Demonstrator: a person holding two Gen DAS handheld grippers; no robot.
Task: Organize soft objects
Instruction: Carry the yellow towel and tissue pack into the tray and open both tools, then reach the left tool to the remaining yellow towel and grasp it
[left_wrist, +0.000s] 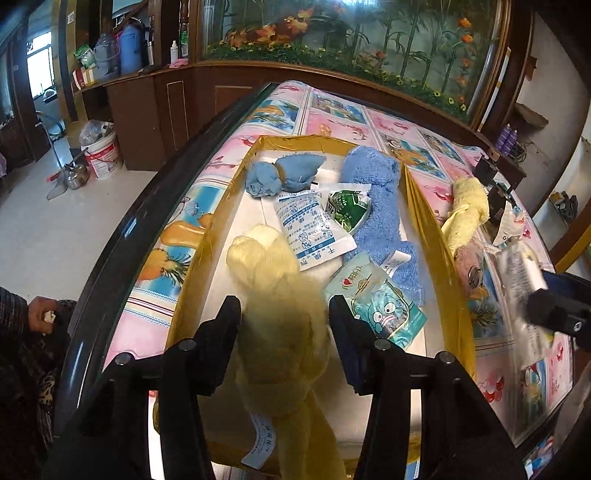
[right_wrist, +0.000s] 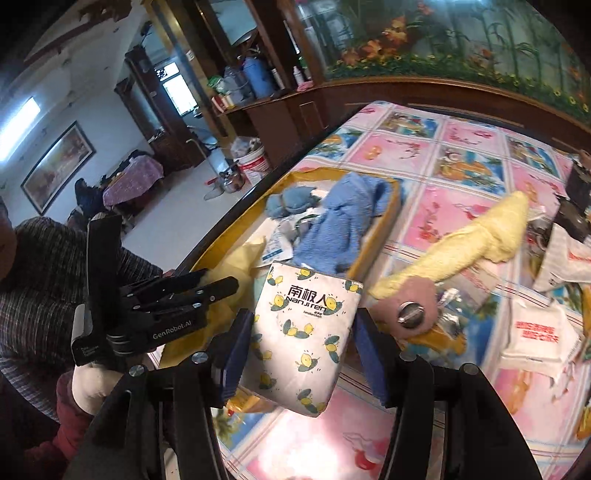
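An open box with yellow-taped walls (left_wrist: 436, 229) sits on the table and holds a blue fluffy towel (left_wrist: 376, 199), a balled blue cloth (left_wrist: 280, 173) and several soft packets (left_wrist: 314, 229). My left gripper (left_wrist: 284, 310) hovers low over the box's near end, shut on a pale yellow cloth (left_wrist: 273, 280) that trails down beneath it. In the right wrist view my right gripper (right_wrist: 304, 332) is shut on a white lemon-print pack (right_wrist: 306, 314), held above the table just right of the box (right_wrist: 391, 206). The left gripper (right_wrist: 225, 282) shows there too.
A yellow towel (right_wrist: 472, 243), a pink soft item with a metal disc (right_wrist: 410, 310) and white packets (right_wrist: 535, 332) lie on the patterned tablecloth (right_wrist: 461, 155) right of the box. The table's dark edge (left_wrist: 122, 243) runs along the left, with floor, a bucket (left_wrist: 105, 155) and cabinets beyond.
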